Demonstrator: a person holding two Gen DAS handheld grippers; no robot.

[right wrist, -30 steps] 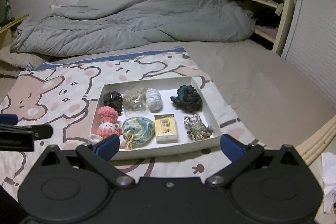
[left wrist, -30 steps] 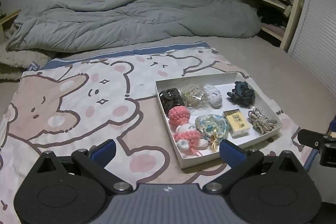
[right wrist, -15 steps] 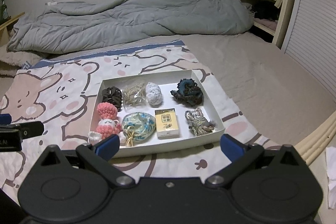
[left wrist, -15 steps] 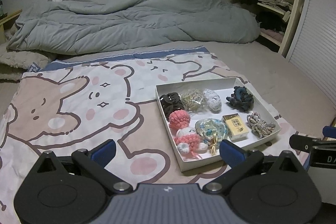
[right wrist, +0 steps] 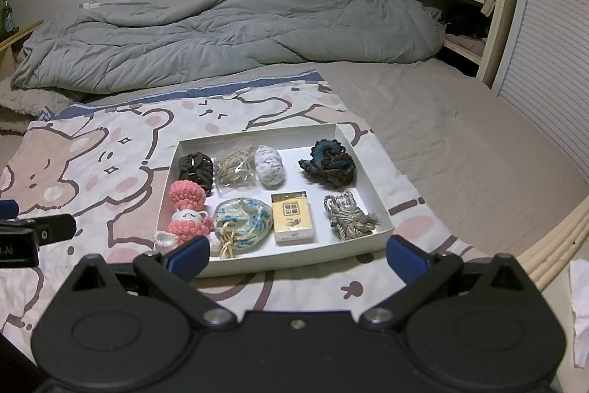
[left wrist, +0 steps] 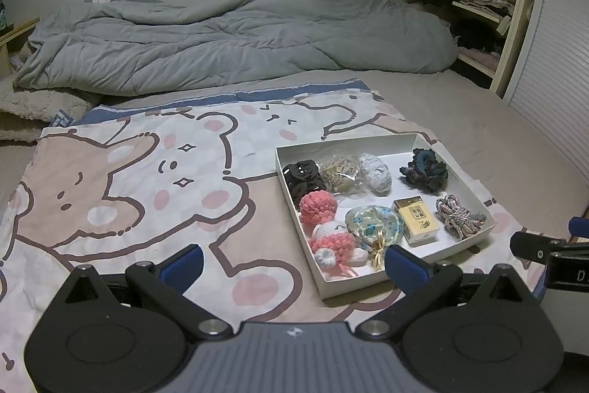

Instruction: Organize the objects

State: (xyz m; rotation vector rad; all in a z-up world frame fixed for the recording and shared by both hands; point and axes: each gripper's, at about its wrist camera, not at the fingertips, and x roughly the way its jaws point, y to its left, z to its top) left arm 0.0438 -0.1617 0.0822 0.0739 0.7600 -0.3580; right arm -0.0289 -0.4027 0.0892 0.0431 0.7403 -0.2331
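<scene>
While I compared the last second of footage, nothing in the white box (right wrist: pixel 371 194) had shifted: it lay on the bear-print sheet (left wrist: pixel 154 179) on the bed, with every item inside it where it had been. What had changed was my own viewpoint. Both cameras had drawn back and risen a little, so the box sat slightly farther off in each view than before.

Inside the box, the far row held a dark hair tie (right wrist: pixel 196 168) at its left end, then a bag of rubber bands (right wrist: pixel 235 168), a white yarn ball (right wrist: pixel 270 166) and a dark blue scrunchie (right wrist: pixel 328 164) near the right wall. The near row held a pink crochet doll (right wrist: pixel 187 209), a blue patterned pouch (right wrist: pixel 243 220), a yellow packet (right wrist: pixel 292 218) and a bundle of braided cord (right wrist: pixel 348 216).

My left claw (left wrist: pixel 292 262) hung wide open and empty just short of the box's near left corner; my right claw (right wrist: pixel 298 251) was likewise spread and empty in front of the near wall. Beyond the box lay only the rumpled grey duvet (right wrist: pixel 221 35).

With everything already boxed and both claws retreating unladen, I judged the sorting finished or nearly so.
</scene>
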